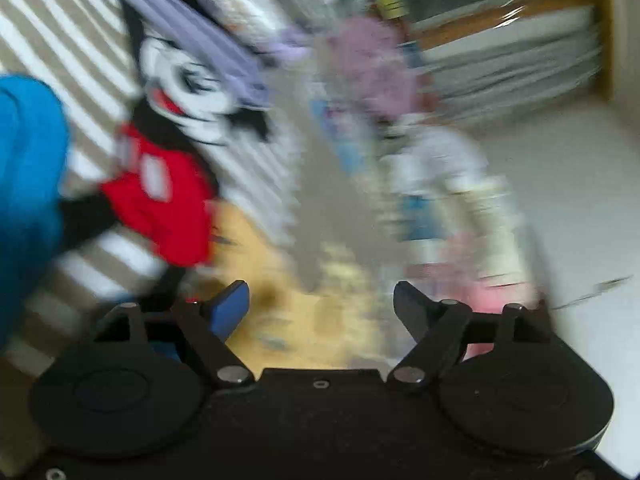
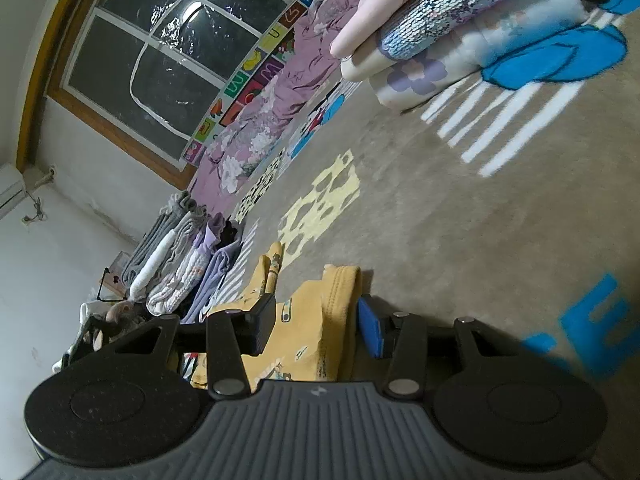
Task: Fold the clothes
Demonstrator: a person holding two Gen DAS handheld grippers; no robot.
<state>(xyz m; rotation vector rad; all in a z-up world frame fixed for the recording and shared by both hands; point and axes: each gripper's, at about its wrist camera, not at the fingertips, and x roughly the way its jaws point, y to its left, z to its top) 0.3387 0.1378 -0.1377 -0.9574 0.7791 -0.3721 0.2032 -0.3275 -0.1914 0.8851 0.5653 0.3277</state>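
We see the yellow printed garment (image 2: 308, 332) lying rumpled on the beige carpet (image 2: 440, 220), bunched between the right gripper (image 2: 318, 328) jaws, which stand released around it. The left gripper (image 1: 322, 304) jaws gape wide, grasping nothing, above blurred yellow cloth.

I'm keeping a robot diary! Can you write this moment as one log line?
left gripper: open, empty | right gripper: open around yellow printed cotton garment | surface: beige patterned carpet

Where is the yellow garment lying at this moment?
In the right wrist view the yellow garment lies on the beige carpet, between the open right tongs, with a row of folded clothes to its left.
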